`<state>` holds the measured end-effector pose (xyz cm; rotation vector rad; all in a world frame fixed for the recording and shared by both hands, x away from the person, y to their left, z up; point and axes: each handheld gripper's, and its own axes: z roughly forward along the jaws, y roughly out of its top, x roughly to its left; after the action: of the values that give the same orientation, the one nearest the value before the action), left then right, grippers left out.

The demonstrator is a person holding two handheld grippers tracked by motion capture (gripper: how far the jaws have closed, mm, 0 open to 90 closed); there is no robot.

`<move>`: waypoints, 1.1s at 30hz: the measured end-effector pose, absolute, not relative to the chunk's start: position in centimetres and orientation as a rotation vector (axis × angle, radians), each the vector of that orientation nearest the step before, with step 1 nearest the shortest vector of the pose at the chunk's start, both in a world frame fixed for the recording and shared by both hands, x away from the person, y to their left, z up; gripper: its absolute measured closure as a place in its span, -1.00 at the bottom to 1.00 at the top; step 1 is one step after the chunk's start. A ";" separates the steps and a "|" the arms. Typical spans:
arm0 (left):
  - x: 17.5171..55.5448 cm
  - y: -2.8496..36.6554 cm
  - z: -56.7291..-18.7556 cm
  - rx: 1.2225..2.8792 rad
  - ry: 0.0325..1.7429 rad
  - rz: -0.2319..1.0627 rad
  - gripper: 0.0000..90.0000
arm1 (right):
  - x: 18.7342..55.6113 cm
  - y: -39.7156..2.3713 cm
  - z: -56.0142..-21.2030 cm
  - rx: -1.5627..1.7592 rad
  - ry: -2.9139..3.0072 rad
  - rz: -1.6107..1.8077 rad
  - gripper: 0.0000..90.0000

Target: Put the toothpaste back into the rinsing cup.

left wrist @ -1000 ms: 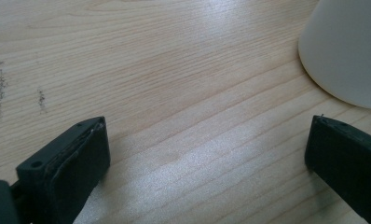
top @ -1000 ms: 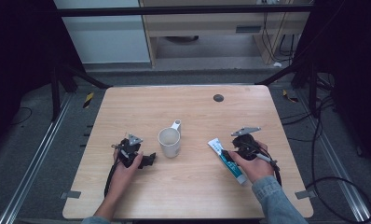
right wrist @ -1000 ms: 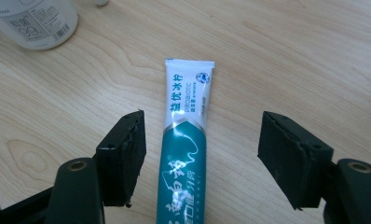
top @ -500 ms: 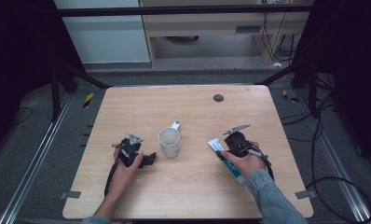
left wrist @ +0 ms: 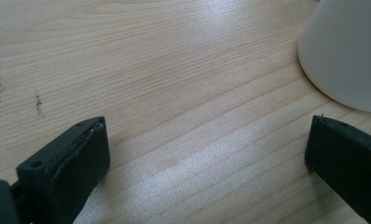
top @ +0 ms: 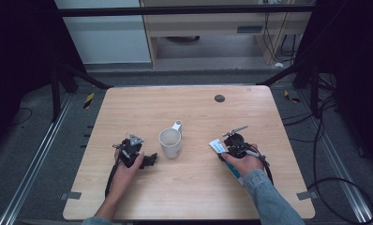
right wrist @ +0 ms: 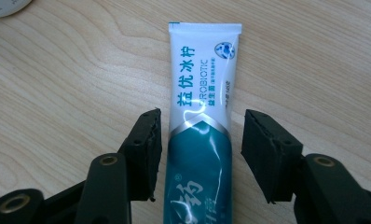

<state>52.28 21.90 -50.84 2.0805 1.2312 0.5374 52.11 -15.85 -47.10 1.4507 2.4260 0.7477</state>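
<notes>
Right gripper [right wrist: 200,154], nearest the person: jaws apart, straddling the toothpaste tube [right wrist: 203,98], one jaw touching or almost touching one side, the other standing just clear; nothing is clamped yet. The tube lies flat on the table [top: 189,197], its crimped white end pointing away from the gripper. Left gripper [left wrist: 207,154]: jaws wide apart over bare wood, holding nothing, with the white mug [top: 170,142] just beyond one jaw. Farther off, a small dark disc [top: 219,98] lies near the table's far edge. Judged progress: early; the grasp is lined up but not made, and lifting and any placing remain.
</notes>
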 end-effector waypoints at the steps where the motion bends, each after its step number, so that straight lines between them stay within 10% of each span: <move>1: 52.3 21.9 -50.8 2.080 1.231 0.538 -1.00 | 52.2 -15.7 -47.3 1.452 2.422 0.746 0.09; 33: 52.3 21.9 -50.8 2.082 1.229 0.538 -1.00 | 52.7 -14.5 -47.7 1.420 2.441 0.628 0.30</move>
<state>52.31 21.88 -50.84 2.0816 1.2290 0.5376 52.69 -14.47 -47.74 1.4196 2.4415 0.6277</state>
